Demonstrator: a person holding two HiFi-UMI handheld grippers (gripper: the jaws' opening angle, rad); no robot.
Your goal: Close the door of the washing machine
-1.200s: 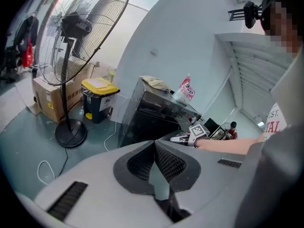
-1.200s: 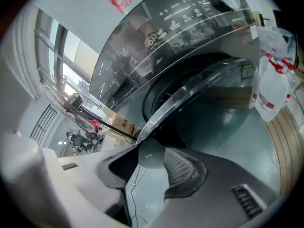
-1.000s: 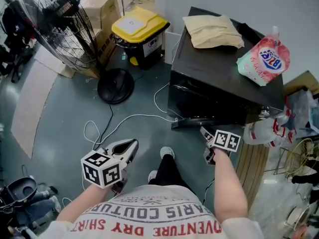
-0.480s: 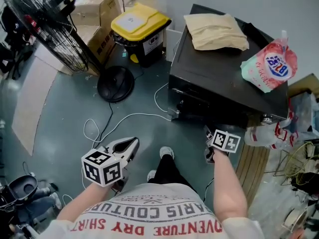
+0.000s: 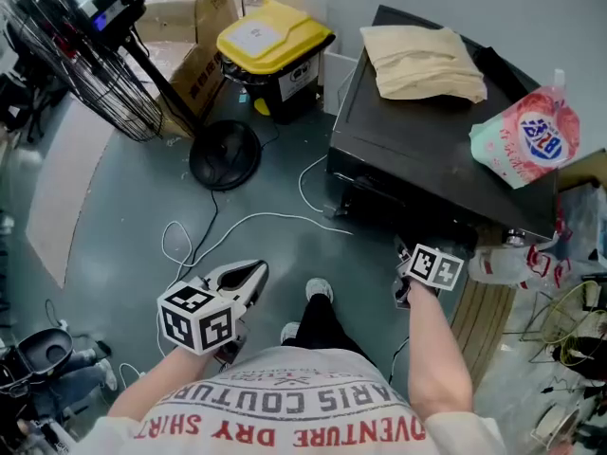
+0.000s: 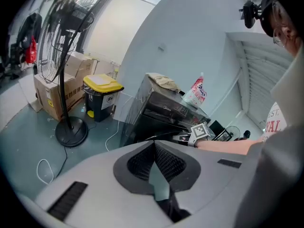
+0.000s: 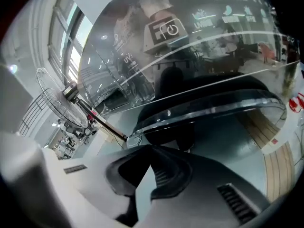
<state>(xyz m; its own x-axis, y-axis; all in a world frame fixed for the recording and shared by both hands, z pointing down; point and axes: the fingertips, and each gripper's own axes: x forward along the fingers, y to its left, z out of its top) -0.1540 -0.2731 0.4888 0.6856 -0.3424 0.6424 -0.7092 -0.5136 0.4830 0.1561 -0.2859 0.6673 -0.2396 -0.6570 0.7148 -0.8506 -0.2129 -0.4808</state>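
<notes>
Though shut, right gripper (image 7: 151, 150) (near door (image 7: 213, 109))

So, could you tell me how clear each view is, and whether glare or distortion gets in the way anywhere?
Head view: evenly lit and sharp, the washing machine easy to read. Left gripper view: strong wide-angle bending of the walls, dark corners. Right gripper view: the door glass is covered with room reflections, so little shows through it.
</notes>
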